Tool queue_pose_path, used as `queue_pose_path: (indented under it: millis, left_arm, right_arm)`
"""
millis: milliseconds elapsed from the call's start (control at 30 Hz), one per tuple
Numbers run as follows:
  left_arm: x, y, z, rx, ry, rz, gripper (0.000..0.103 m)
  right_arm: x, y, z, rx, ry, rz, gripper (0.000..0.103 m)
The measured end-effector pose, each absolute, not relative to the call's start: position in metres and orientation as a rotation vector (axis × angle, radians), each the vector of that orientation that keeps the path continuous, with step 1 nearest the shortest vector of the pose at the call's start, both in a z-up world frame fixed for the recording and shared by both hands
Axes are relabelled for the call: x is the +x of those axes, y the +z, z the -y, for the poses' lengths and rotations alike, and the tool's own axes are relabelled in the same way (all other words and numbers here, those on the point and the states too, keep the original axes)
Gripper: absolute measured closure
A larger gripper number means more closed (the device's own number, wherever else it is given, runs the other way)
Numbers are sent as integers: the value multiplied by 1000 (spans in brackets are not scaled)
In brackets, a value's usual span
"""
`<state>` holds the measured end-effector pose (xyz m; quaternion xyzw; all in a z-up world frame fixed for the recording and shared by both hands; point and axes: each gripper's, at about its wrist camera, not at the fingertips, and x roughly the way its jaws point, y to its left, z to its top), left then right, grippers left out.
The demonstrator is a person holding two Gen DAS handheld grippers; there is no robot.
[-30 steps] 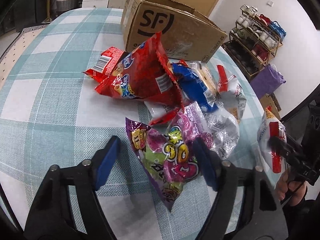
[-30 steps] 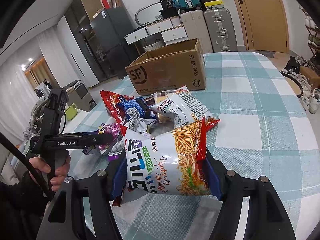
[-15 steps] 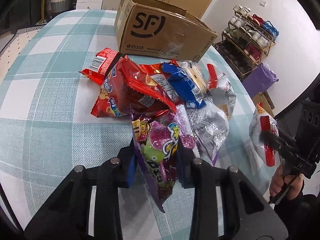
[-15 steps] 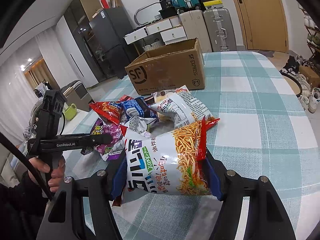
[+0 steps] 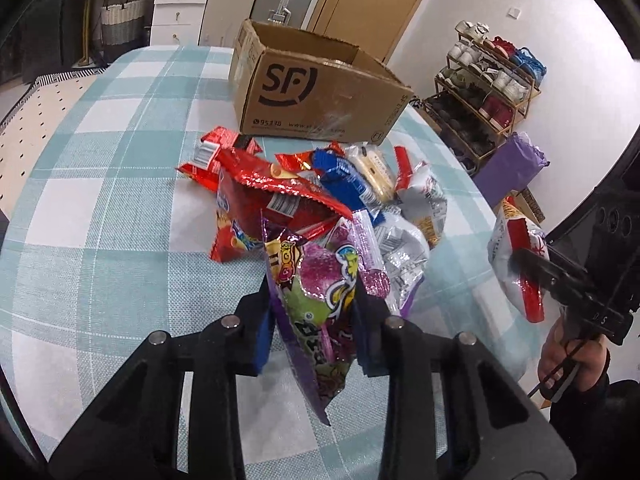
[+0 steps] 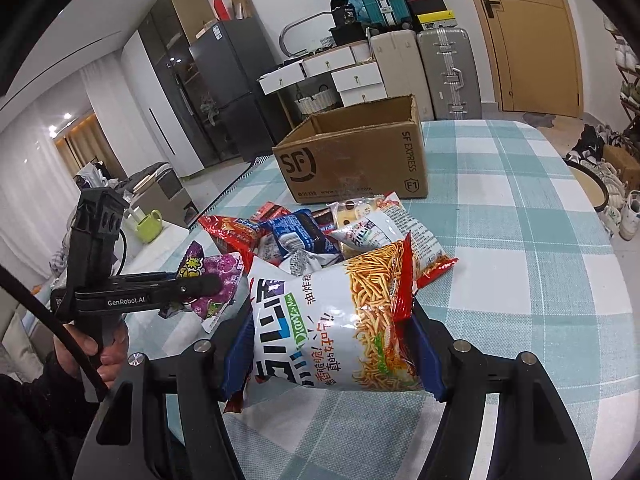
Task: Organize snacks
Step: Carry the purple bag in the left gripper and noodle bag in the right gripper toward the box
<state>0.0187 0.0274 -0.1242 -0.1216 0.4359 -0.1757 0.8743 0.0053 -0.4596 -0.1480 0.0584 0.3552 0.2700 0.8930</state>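
Gripping purple snack bag (image 5: pixel 316 292) in left gripper (image 5: pixel 314 320); right gripper (image 6: pixel 332 344) clamps noodle bag (image 6: pixel 336 320).

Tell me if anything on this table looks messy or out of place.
Yes: crinkly snack packets lie jumbled, overlapping, on the checked tablecloth before the open brown cardboard box. Nothing looks spilled or torn.

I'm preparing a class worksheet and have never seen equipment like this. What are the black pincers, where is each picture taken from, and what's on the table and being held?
No robot: a person holds a two-fingered tool in each hand, with a camera on each looking along the fingers. The left tool is shut on a purple candy bag. The right tool grips a white noodle-snack bag. On the checked tablecloth lies a pile of snack packets before an open cardboard box.
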Motion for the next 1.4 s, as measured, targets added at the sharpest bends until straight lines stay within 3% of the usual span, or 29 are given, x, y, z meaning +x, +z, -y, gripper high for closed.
queue_pose_path:
  millis: [1000,1400]
  left_arm:
    - [3,-32,-43,-217,-383,-738,74]
    - [13,31,-49,-166,-364,-686,74]
  right_arm:
    - [7,-102,452,154,619,-652,34]
    - [15,-41,442,107,682,-572,34]
